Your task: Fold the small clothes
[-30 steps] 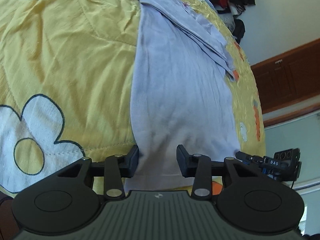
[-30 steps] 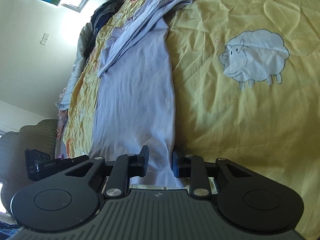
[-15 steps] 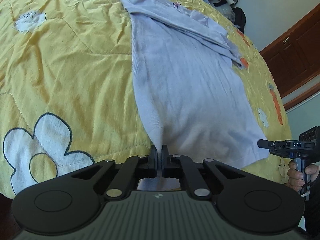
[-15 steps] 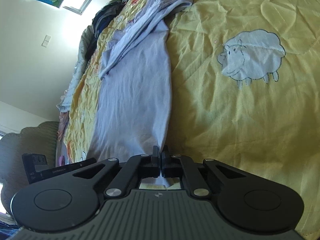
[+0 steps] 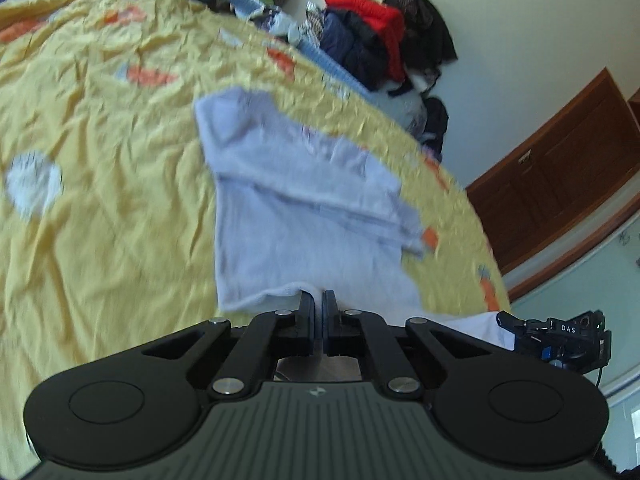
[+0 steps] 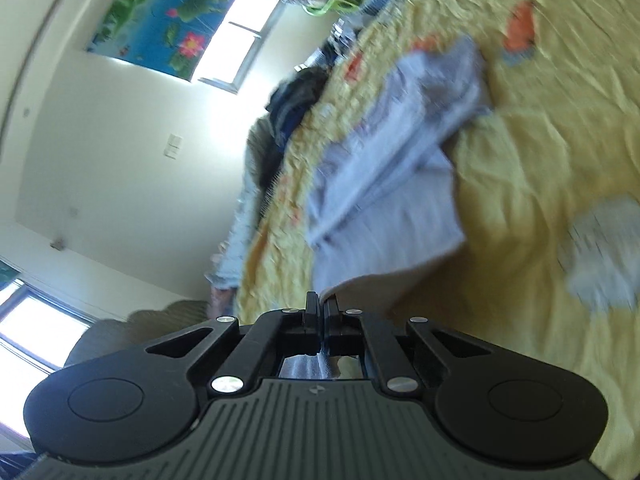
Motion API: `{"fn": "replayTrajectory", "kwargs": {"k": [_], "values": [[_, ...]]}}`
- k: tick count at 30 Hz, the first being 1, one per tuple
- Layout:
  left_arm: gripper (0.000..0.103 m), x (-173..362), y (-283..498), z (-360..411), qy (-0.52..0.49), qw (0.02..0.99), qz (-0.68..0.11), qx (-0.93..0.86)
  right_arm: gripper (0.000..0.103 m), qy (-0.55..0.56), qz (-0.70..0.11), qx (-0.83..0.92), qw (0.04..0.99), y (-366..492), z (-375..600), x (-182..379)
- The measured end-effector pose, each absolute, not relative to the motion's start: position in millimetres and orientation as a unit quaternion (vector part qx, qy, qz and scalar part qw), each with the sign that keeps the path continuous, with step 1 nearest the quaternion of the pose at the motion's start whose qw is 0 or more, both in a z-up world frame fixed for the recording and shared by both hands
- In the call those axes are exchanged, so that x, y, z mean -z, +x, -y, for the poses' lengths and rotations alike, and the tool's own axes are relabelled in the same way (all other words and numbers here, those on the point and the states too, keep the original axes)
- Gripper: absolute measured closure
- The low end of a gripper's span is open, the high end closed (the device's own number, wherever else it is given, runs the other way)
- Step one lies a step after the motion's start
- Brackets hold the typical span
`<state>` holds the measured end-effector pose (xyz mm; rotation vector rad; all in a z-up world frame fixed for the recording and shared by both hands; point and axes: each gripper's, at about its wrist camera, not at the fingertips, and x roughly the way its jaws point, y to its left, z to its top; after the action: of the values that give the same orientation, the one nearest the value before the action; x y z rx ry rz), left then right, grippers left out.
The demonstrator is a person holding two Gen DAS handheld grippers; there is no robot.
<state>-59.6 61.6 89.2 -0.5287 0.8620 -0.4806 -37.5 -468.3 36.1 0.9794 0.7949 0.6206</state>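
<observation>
A small pale lilac shirt [image 5: 304, 216] lies lengthwise on a yellow quilt [image 5: 100, 200], sleeves folded across its far end. My left gripper [image 5: 319, 300] is shut on the shirt's near hem at its left corner and holds it lifted. My right gripper [image 6: 321, 304] is shut on the hem at the other corner, also lifted; the shirt [image 6: 384, 208] stretches away from it. The right gripper also shows at the right edge of the left wrist view [image 5: 556, 332]. Both views are blurred by motion.
The quilt [image 6: 540, 184] covers a bed and has white sheep and orange patches. A pile of dark and red clothes [image 5: 368, 44] sits past the far edge. A brown wooden door [image 5: 560, 184] is at right. A wall and window [image 6: 236, 28] are left of the bed.
Both grippers went from open around the hem to shut on it, then lifted it and carried it toward the shirt's far end.
</observation>
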Motion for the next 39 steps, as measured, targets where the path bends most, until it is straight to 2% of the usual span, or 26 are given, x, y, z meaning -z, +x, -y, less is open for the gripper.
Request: {"fn": "replayTrajectory", "kwargs": {"k": [4, 8, 14, 21, 24, 26, 28, 30, 34, 39], "values": [[0.099, -99, -11, -70, -0.271, 0.855, -0.389, 0.211, 0.096, 0.463, -0.328, -0.301, 0.767, 16, 472, -56], [0.099, -97, 48, -69, -0.28, 0.858, -0.379, 0.202, 0.096, 0.468, -0.319, -0.286, 0.773, 85, 478, -52], [0.099, -76, 137, -58, -0.307, 0.849, -0.394, 0.172, 0.096, 0.53, -0.325, -0.24, 0.746, 185, 480, -10], [0.099, -48, 204, -49, -0.3, 0.846, -0.416, 0.145, 0.095, 0.568, -0.348, -0.176, 0.725, 253, 469, 41], [0.099, -39, 217, -51, -0.316, 0.838, -0.421, 0.14, 0.087, 0.596, -0.351, -0.135, 0.709, 264, 472, 66], [0.099, -30, 222, -55, -0.335, 0.824, -0.438, 0.133, 0.061, 0.611, -0.367, -0.121, 0.691, 268, 472, 79], [0.098, -26, 218, -59, -0.341, 0.819, -0.44, 0.137, 0.047, 0.62, -0.352, -0.133, 0.689, 264, 471, 82], [0.098, -26, 214, -64, -0.343, 0.817, -0.443, 0.136, 0.036, 0.624, -0.342, -0.141, 0.689, 262, 473, 78], [0.098, -33, 202, -79, -0.375, 0.805, -0.435, 0.148, 0.038, 0.619, -0.335, -0.168, 0.69, 258, 477, 64], [0.097, -38, 197, -77, -0.34, 0.814, -0.447, 0.145, 0.039, 0.583, -0.367, -0.174, 0.704, 253, 470, 54]]}}
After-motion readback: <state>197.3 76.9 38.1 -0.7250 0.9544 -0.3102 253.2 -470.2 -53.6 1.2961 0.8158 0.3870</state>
